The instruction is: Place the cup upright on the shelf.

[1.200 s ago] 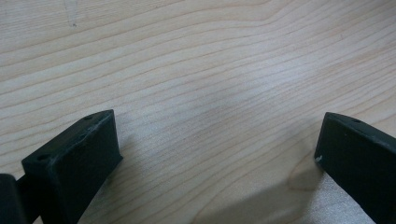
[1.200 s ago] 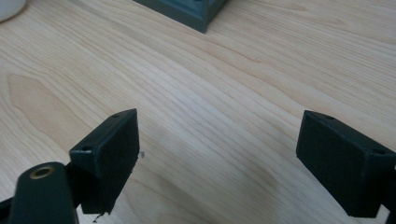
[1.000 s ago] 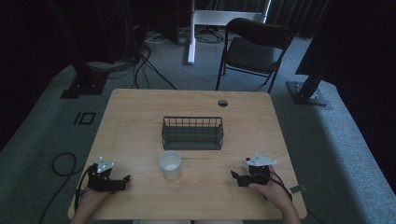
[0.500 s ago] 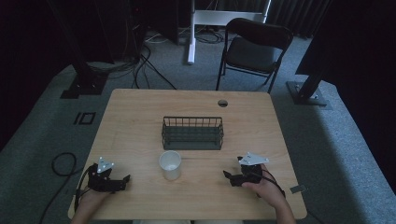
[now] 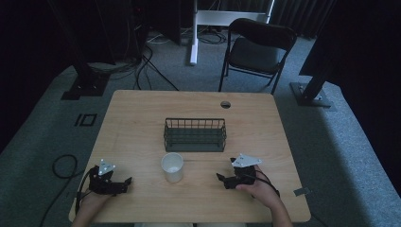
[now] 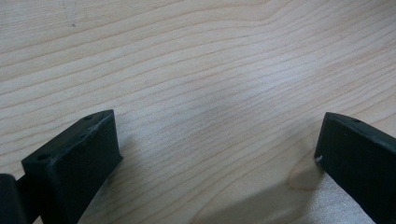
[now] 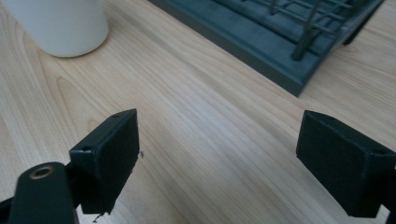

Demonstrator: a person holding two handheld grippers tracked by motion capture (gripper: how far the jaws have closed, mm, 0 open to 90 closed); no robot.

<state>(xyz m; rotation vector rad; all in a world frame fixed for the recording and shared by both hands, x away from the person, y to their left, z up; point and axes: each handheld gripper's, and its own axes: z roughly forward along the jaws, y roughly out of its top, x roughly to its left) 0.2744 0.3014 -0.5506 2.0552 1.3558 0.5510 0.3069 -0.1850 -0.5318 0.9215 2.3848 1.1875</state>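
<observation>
Both sets of jaws stand wide apart, nothing between them, only bare wood. We read the right gripper [image 5: 226, 180] as angled toward the small white paper cup [image 5: 172, 166], near it but not touching, likely lining up a grasp from the side. In the right gripper view the cup [image 7: 58, 25] sits upper left, the dark green wire basket [image 7: 289, 35] upper right. The left gripper [image 5: 124, 182] rests low on the light wooden worktop [image 5: 142, 123], well apart from the cup, seemingly idle. Cup stands upright, long axis vertical, mouth up, just in front of the basket [image 5: 195, 135], mid-worktop.
</observation>
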